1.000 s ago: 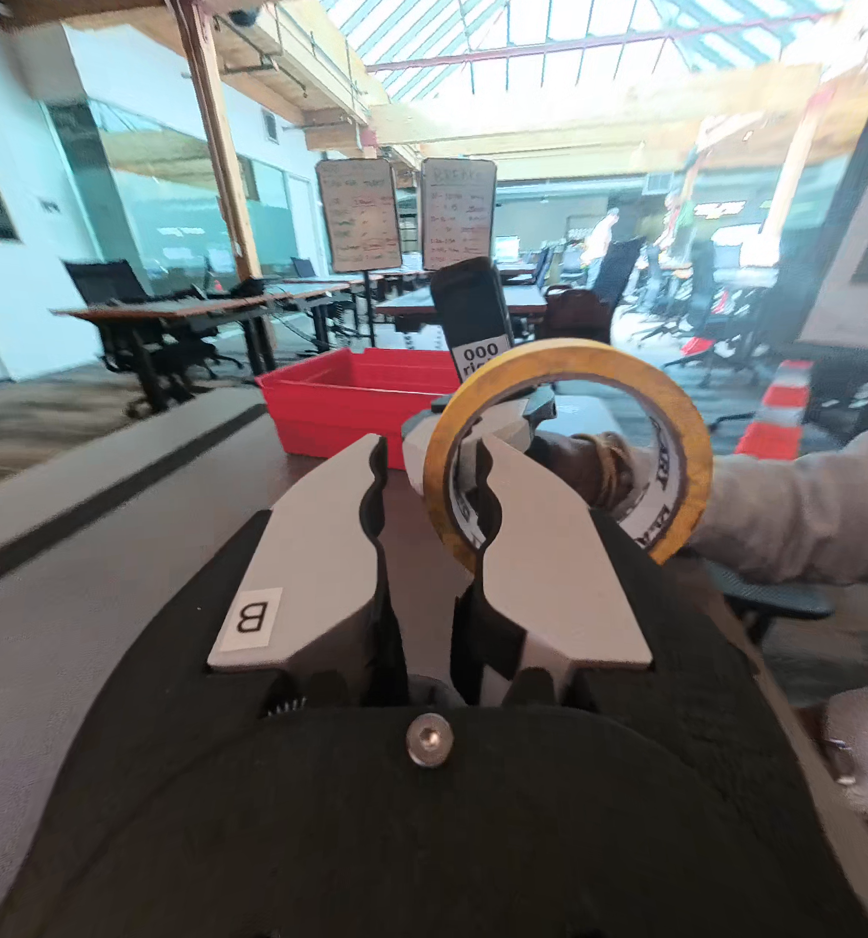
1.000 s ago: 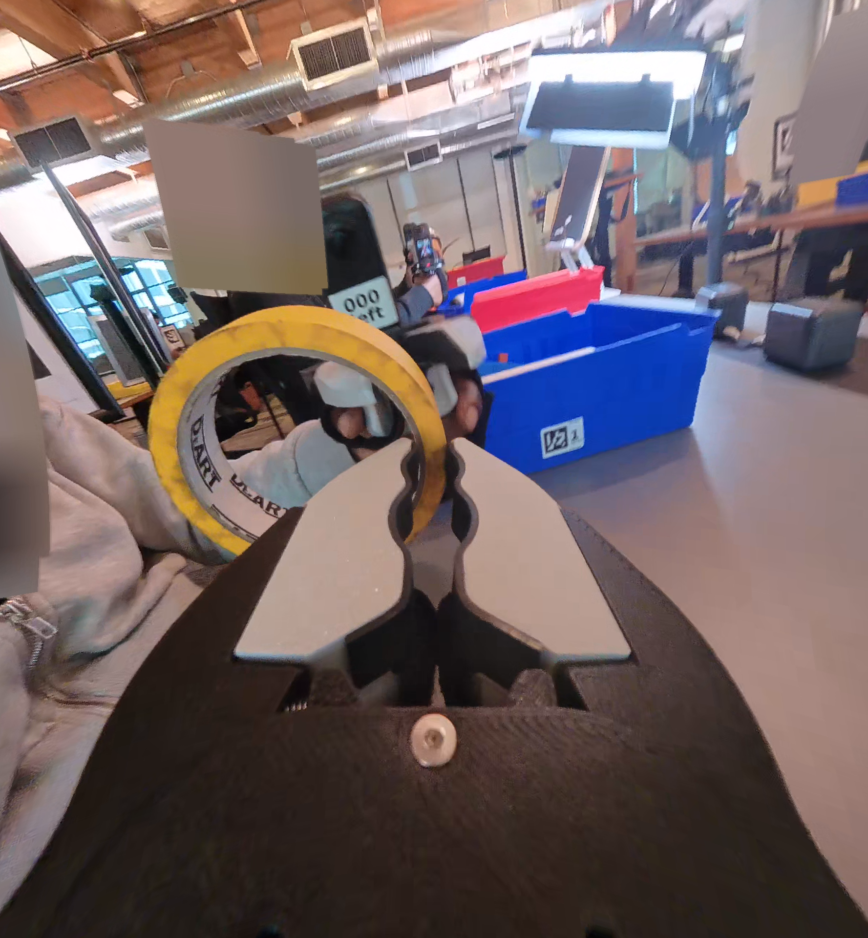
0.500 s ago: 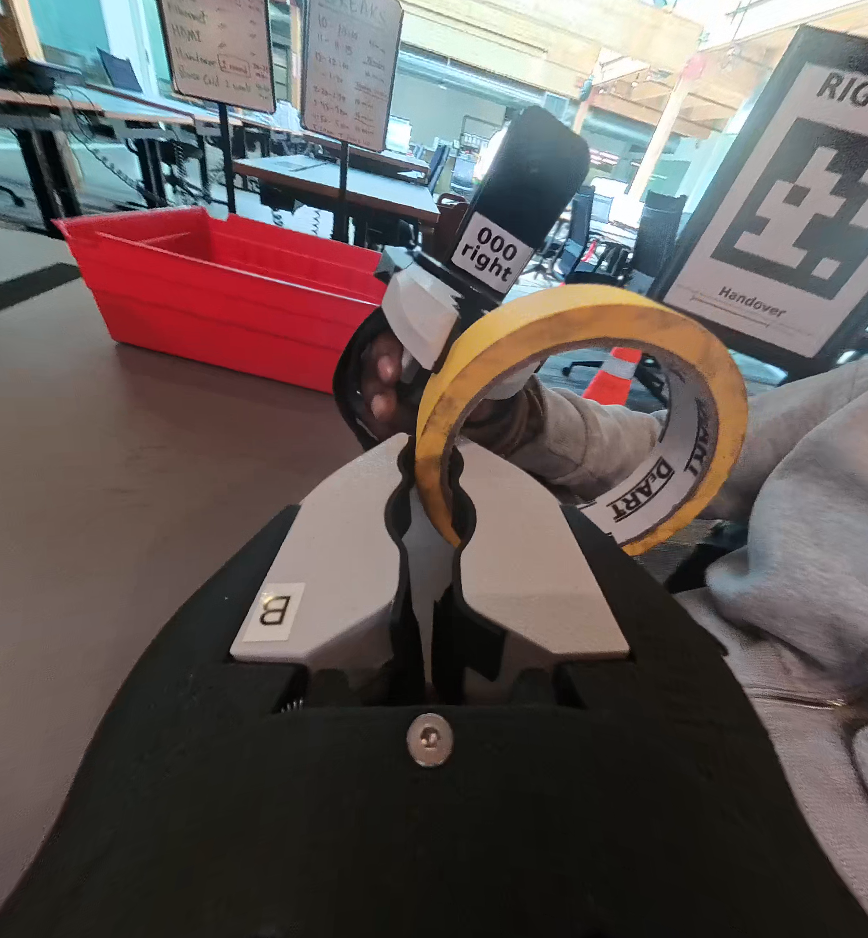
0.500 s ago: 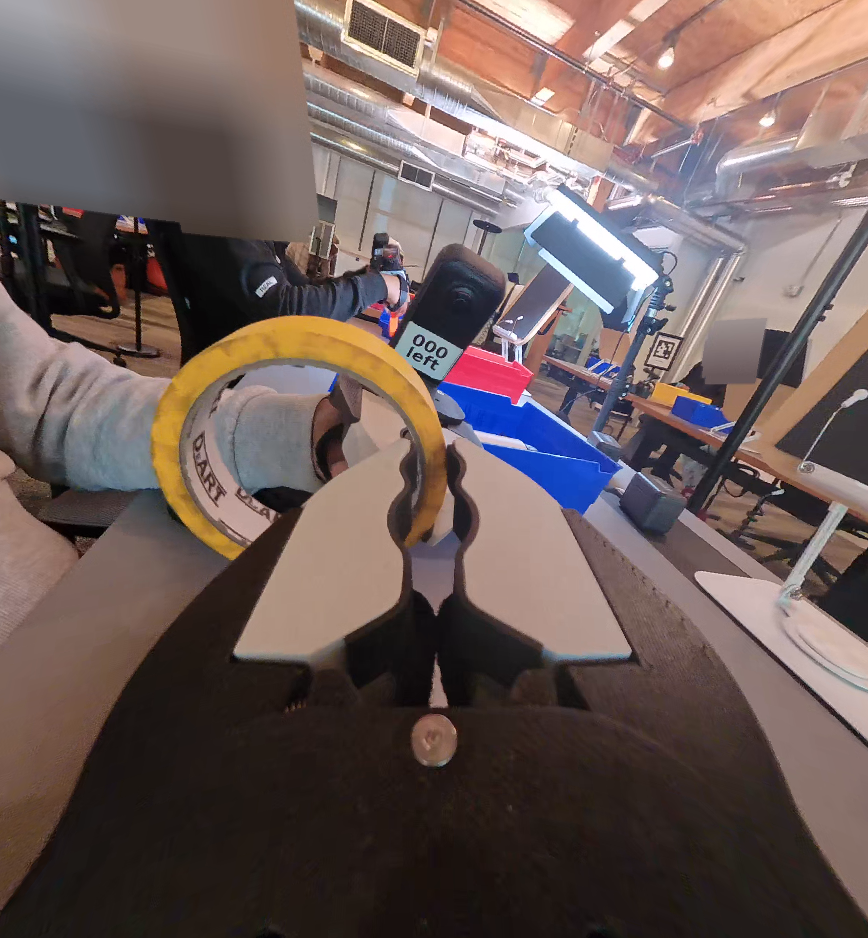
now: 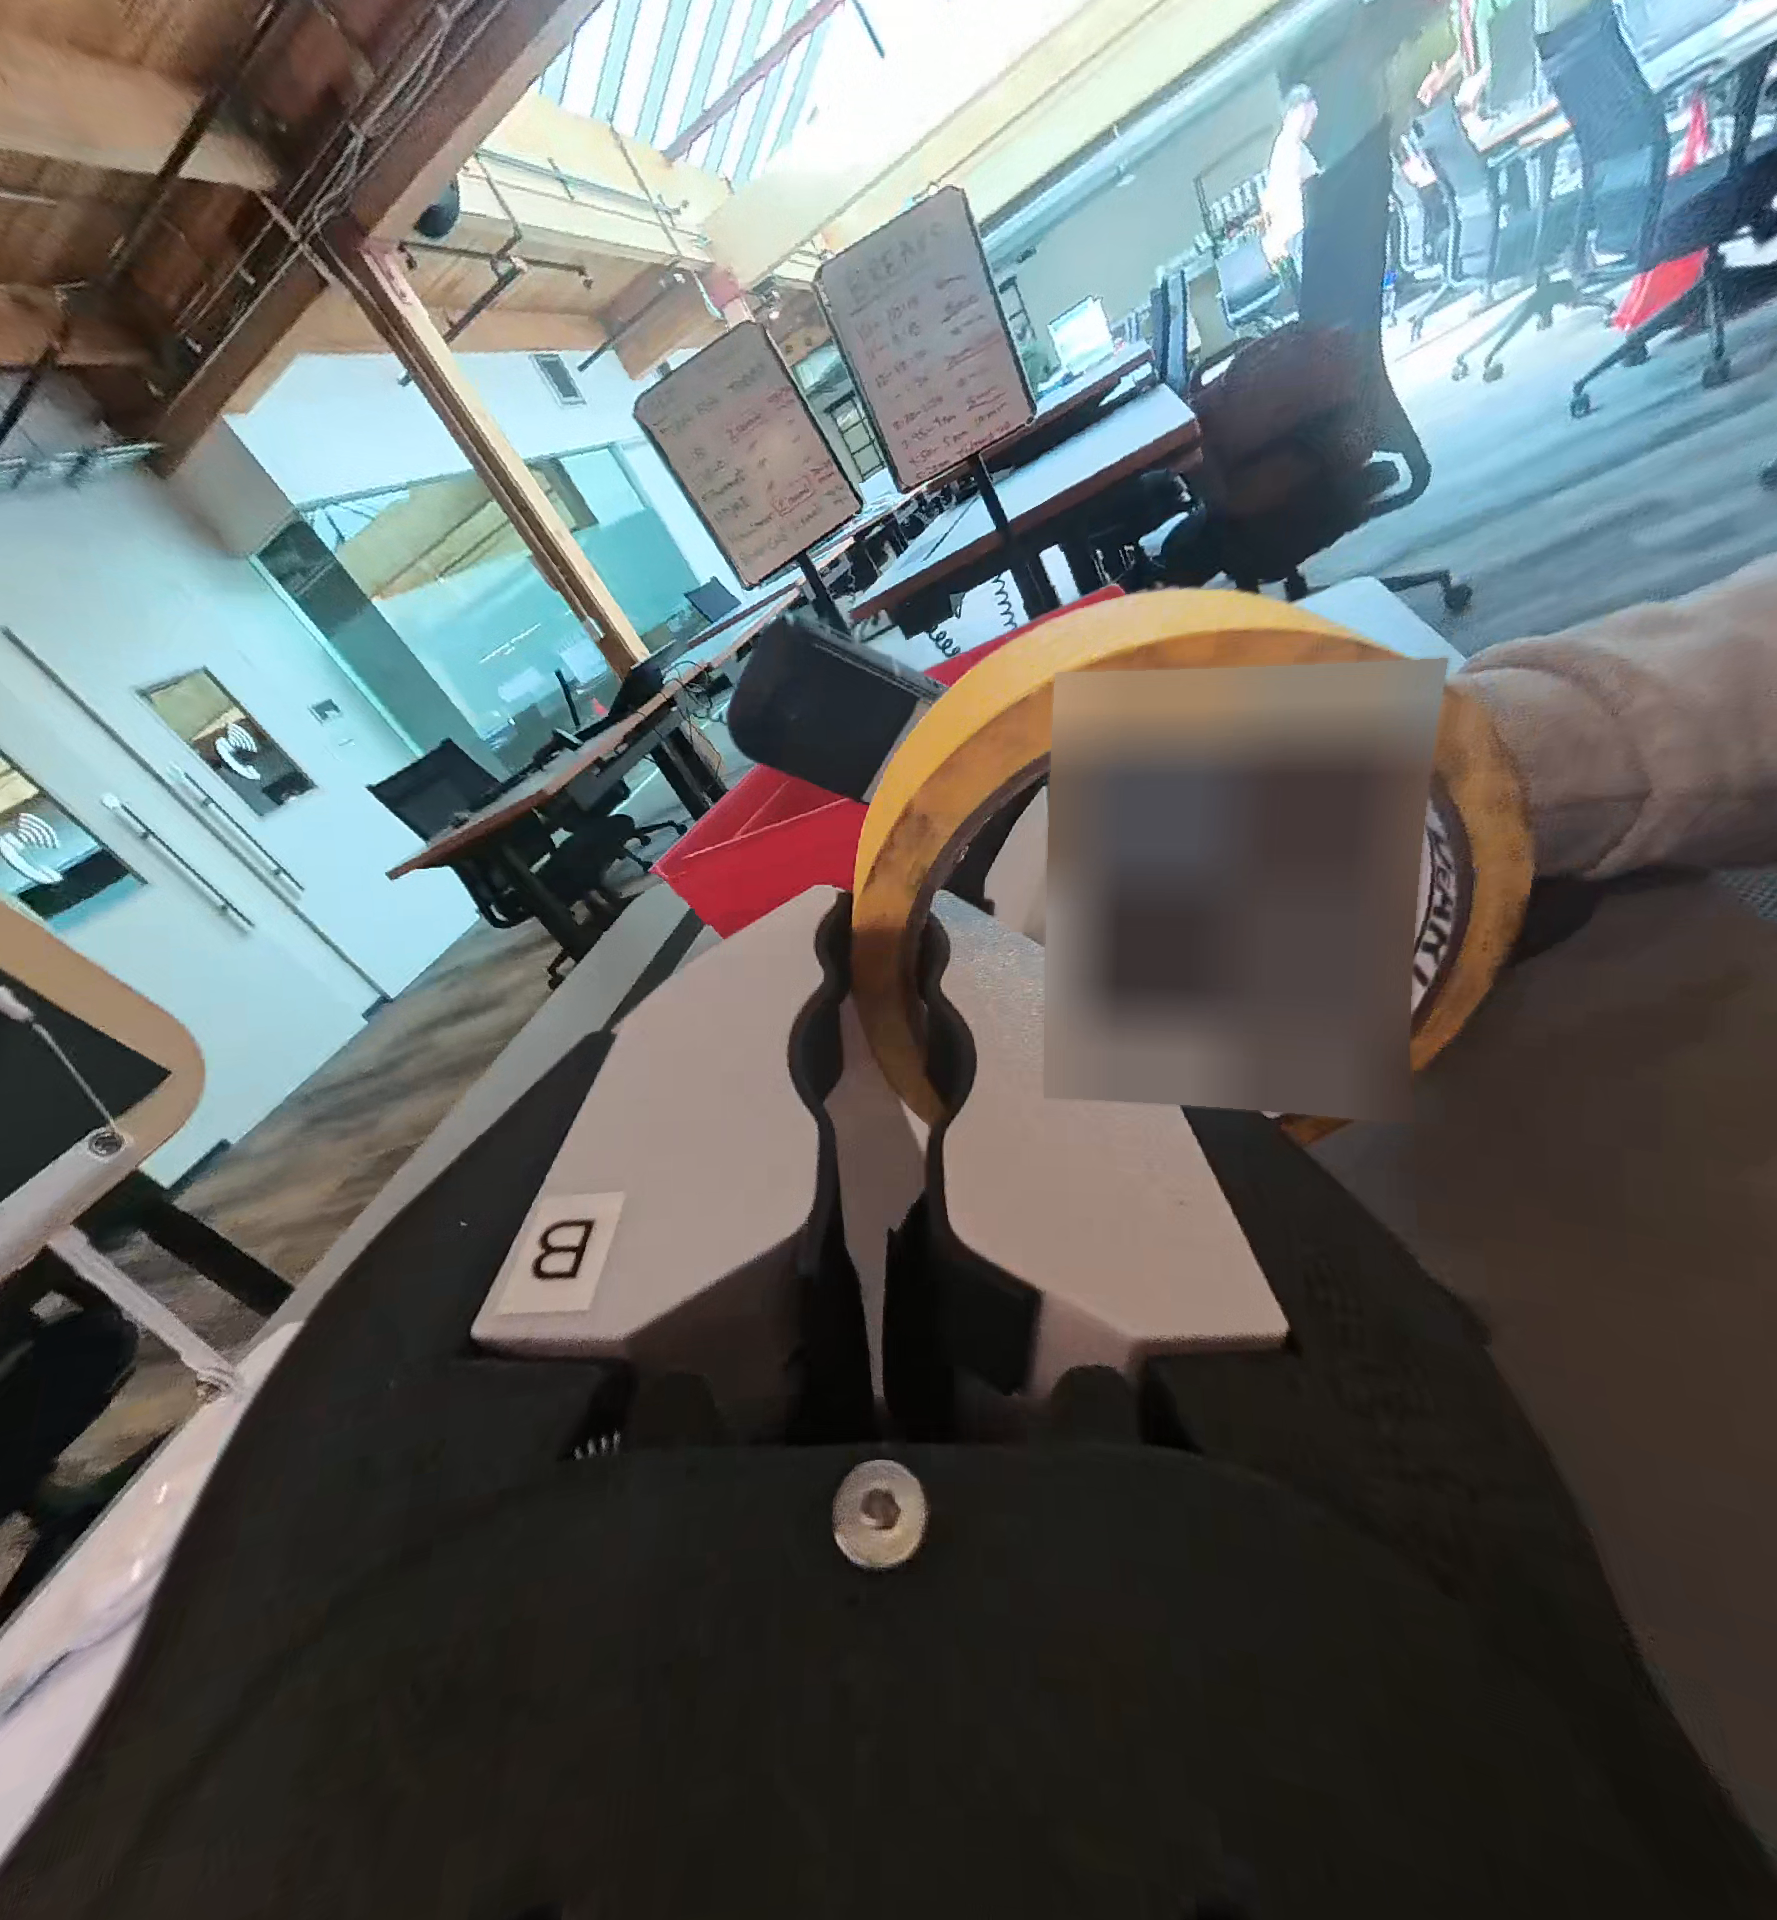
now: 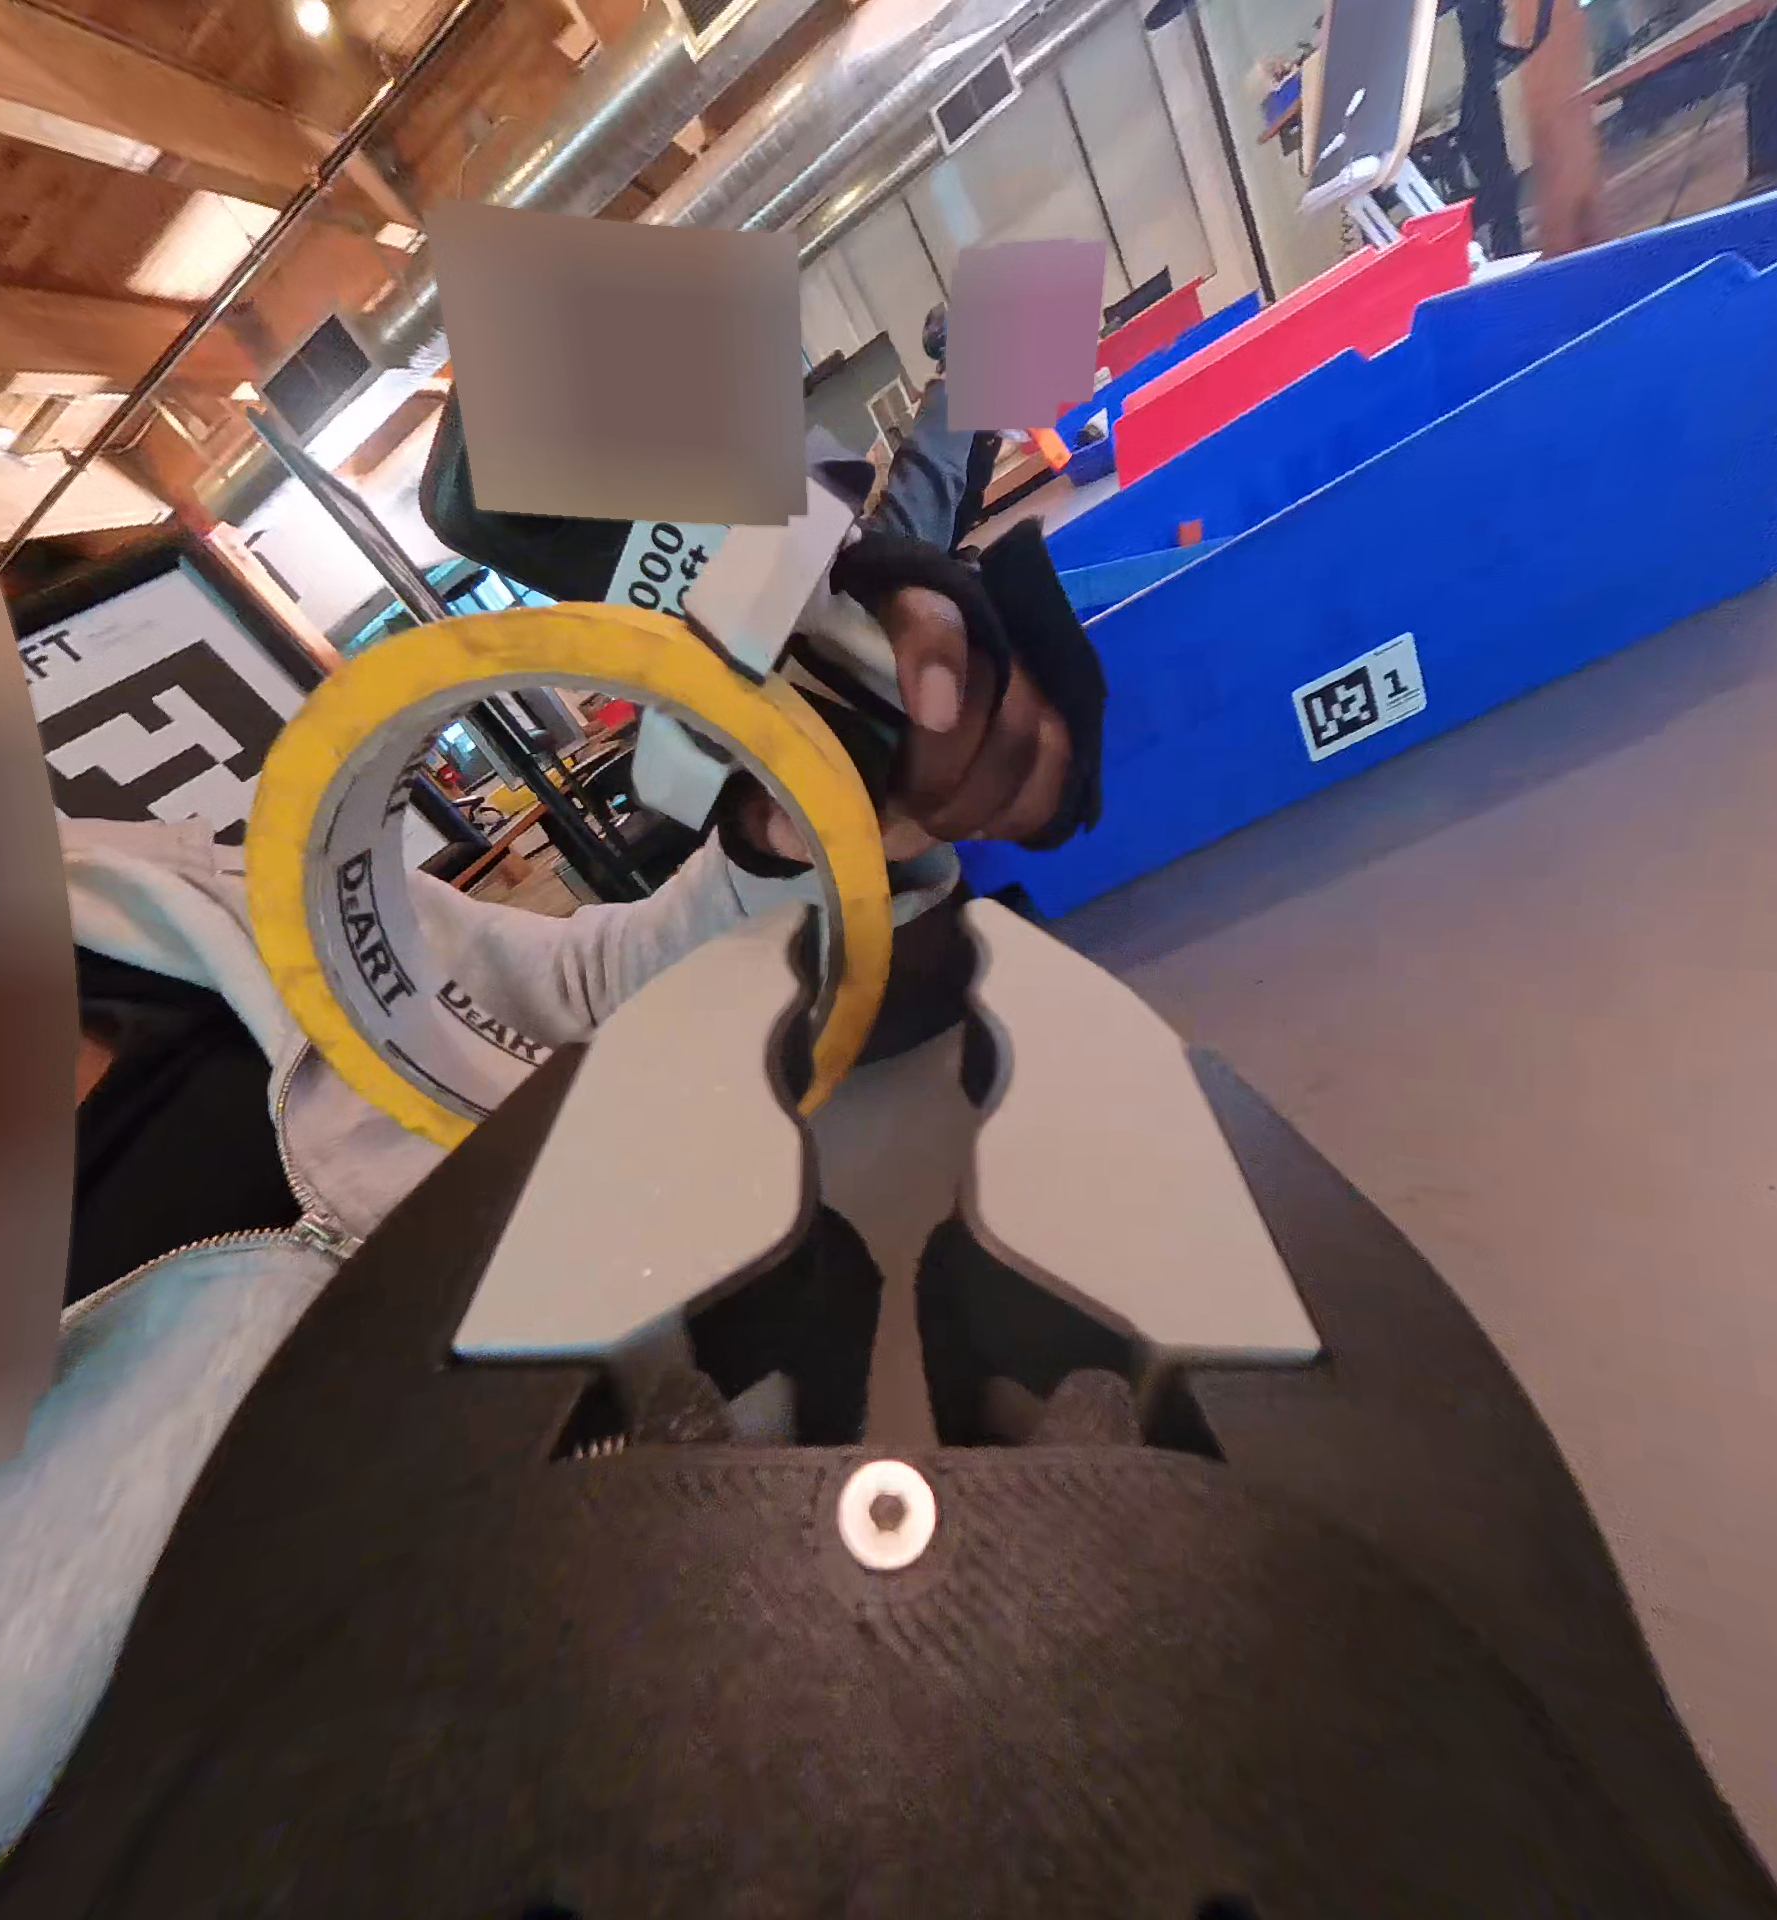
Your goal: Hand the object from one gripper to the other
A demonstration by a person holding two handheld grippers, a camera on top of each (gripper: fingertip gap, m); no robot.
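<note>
Open office space lies behind, with two handwritten whiteboards (image 5: pixel 749 447) on stands at far left and a red plastic bin (image 5: pixel 749 862) just right of them.

My left tool (image 5: pixel 879 966) is narrow and clamped on the wall of the yellow masking-tape roll (image 5: pixel 889 862), one finger outside the ring and one inside. The roll is upright in the air above the grey worktop (image 6: pixel 1486 1039), between my two tools.

Further right, my right tool (image 6: pixel 884 920) stands parted. The roll's wall lies against its left finger, with a clear gap to the right finger, so I judge it bears no load.

To finish well, I would keep the left clamp firm and steady. I would draw the right tool straight back along its fingers, so the inner finger clears the ring without hooking it.

As for writing:
- A white sticker (image 5: pixel 562 1247) with one black letter sits on my left tool's finger.
- The roll's grey core carries repeated black brand print.
- A square-coded white label (image 6: pixel 1362 696) is on the blue plastic bin (image 6: pixel 1486 520) at far right.
</note>
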